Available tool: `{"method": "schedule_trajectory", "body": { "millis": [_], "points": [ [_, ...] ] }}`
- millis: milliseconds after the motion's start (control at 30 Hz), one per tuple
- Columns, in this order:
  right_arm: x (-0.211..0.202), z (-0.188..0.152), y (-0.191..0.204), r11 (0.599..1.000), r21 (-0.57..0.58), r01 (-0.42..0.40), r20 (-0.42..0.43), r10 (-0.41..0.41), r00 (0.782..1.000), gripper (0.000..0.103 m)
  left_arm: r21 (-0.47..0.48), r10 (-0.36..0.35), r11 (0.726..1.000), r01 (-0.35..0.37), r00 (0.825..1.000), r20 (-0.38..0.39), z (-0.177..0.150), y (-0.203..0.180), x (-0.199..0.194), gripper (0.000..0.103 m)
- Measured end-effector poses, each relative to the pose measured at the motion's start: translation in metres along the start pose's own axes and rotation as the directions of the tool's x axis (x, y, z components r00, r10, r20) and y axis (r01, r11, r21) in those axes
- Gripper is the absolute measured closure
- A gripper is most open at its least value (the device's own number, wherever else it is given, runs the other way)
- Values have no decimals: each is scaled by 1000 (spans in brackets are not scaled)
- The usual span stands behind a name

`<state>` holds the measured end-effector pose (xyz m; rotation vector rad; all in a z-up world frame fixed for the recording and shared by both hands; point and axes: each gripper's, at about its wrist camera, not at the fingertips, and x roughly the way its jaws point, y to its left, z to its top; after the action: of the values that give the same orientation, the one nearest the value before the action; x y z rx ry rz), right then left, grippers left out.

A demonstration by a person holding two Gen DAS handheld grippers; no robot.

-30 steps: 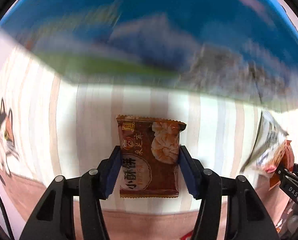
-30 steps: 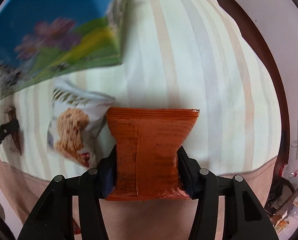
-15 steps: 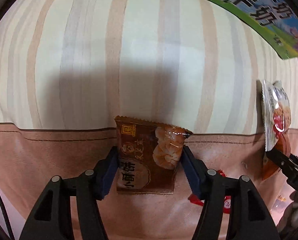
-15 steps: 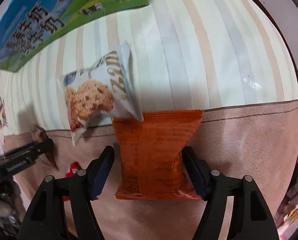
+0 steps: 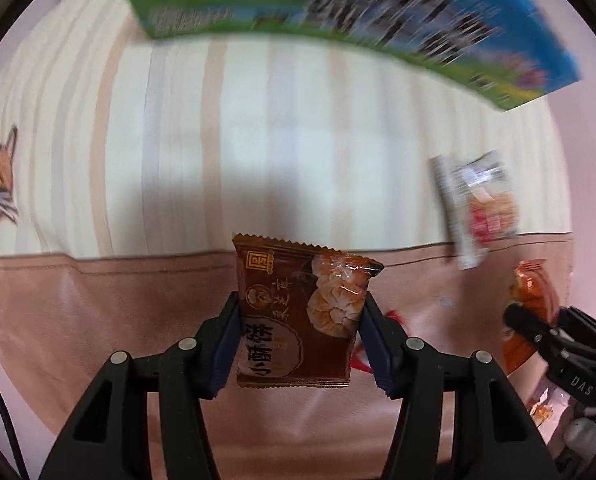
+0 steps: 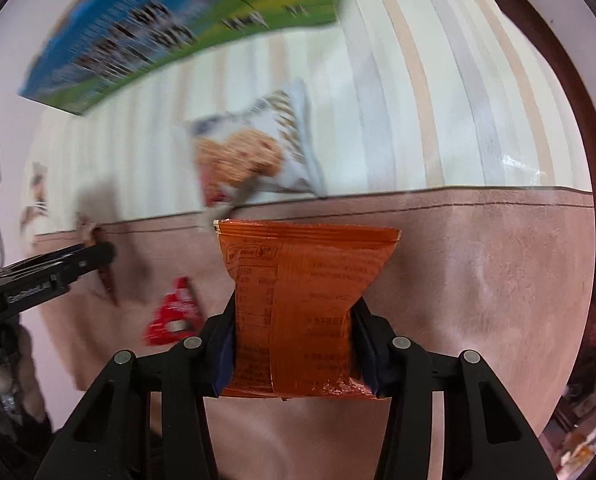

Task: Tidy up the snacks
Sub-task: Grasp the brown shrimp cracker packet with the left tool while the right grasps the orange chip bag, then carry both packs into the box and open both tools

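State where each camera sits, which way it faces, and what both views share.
Left wrist: on the left claw, facing down at the striped cloth; its fingers pinch a brown snack packet.
Right wrist: on the right claw, facing steeply down; its fingers pinch an orange packet.
Shared: blue box, white cookie packet, each other's claw.

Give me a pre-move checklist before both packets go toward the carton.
1. Left gripper clamped on brown pastry packet: ok.
2. Right gripper clamped on orange packet, jaws having just closed further: ok.
3. White cookie packet clear of both grippers, on the striped cloth: ok.
4. Blue-green carton in sight: ok.
5. Carton opening free: cannot tell.
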<state>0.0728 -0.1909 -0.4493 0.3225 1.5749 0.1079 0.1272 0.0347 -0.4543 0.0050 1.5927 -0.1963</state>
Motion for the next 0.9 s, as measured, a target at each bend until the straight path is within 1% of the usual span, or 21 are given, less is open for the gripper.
{"method": "schedule_trajectory", "body": {
  "millis": [133,233,300,400,467,500,533,567,667,700,767,867,900],
  "points": [
    [-49,11,12,997,-15,-75,76,76,994,51,27,-73,997,72,995,64,16,-12,-44,50],
    [-84,36,21,991,-37,-126,152,130,980,51,47,-111,993,105,984,141,42,-28,-95,50],
    [-109,59,33,987,-55,-149,215,158,964,51,47,-126,992,119,973,193,64,-29,-128,50],
    [-141,95,49,982,-88,-166,296,185,937,51,46,-110,994,101,960,256,98,-30,-160,50],
    [-153,118,57,980,-110,-163,340,192,920,51,48,-76,997,65,953,293,128,-26,-181,50],
    [-158,130,61,980,-125,-153,358,188,915,51,46,-55,998,43,950,307,134,-21,-188,50],
    [-160,143,65,981,-139,-136,368,179,913,51,40,-37,999,26,949,314,149,-18,-192,50],
    [-157,159,76,981,-142,-130,374,175,911,51,39,-21,999,9,950,313,159,-13,-185,50],
    [-158,200,85,984,-154,-93,385,147,911,51,14,3,1000,-8,958,286,193,-3,-178,50],
    [-156,209,88,984,-155,-83,383,137,914,51,11,6,1000,-10,964,265,207,-1,-173,49],
    [-147,234,89,987,-149,-53,369,105,923,51,-4,8,1000,-7,973,229,225,4,-163,49],
    [-135,263,93,990,-140,-8,345,56,937,51,-29,18,1000,-13,982,187,248,12,-144,49],
    [-128,271,94,991,-134,-1,356,49,933,51,-32,21,999,-16,983,180,251,11,-136,49]
  ]
}}
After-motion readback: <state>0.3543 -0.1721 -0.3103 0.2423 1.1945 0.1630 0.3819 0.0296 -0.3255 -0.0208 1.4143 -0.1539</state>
